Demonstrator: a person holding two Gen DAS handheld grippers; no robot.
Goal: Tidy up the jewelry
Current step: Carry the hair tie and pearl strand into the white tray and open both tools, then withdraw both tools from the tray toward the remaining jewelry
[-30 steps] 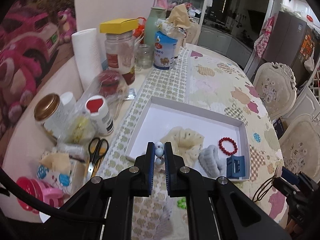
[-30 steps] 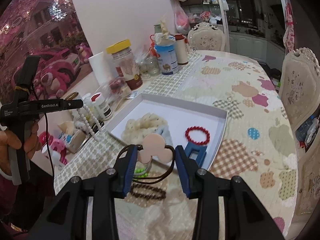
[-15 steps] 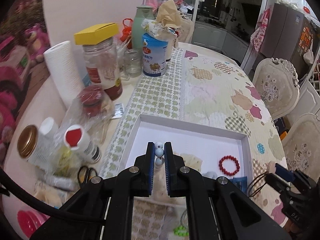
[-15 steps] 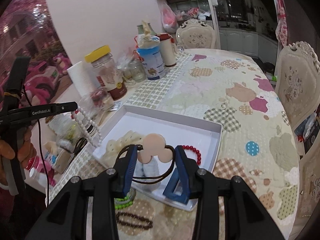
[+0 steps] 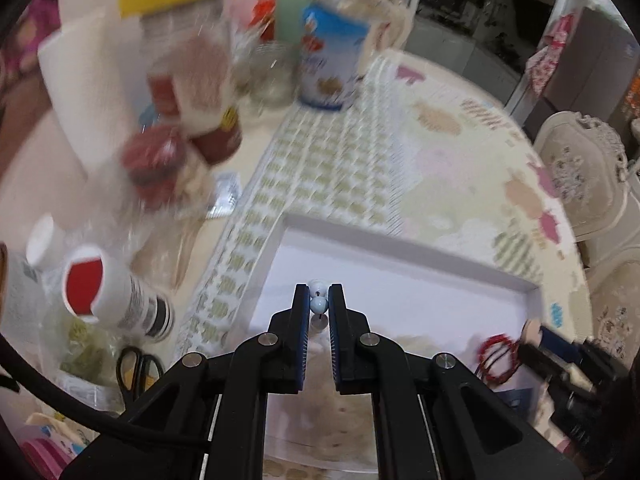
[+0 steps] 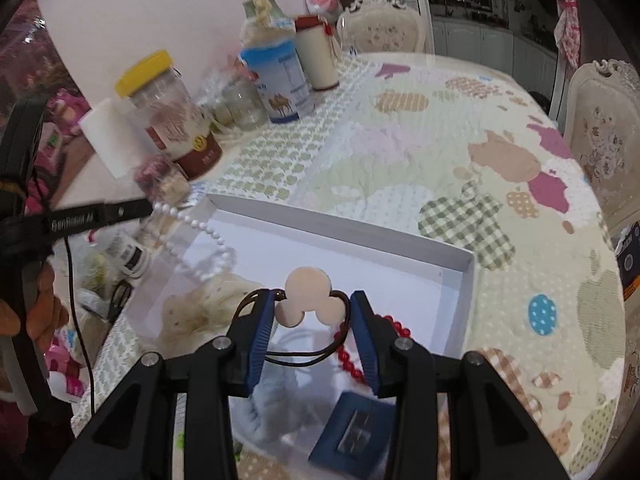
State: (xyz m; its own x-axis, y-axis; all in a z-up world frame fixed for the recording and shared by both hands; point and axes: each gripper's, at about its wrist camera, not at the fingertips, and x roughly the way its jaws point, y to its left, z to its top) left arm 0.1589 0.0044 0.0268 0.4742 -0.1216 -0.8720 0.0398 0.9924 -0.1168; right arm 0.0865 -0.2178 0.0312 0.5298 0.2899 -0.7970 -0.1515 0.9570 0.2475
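Pearls (image 6: 192,224) hang in a long string from the left gripper (image 5: 319,300), which pinches one bead tight between its fingers. In the right view the string runs down from about 10 o'clock toward the middle, and its low end dangles over the near left part of the white box (image 6: 460,280). So the box floor lies right under the pearls, and the left hand is the nearer one to that spot.

The right gripper (image 6: 314,312) squeezes a pink hair tie (image 6: 308,296) shaped like three round lobes, with its dark loop hanging below. It hovers over the middle of the box.

Inside the box lie a cream scrunchie (image 6: 208,304) at 9 o'clock, a red bead bracelet (image 6: 352,360) near the middle, a pale scrunchie under the right gripper, and a small blue box (image 6: 352,432) at 6 o'clock. The far half of the box floor is bare.

I think the next move is to lower both things into the box. The long string could catch on the box wall.
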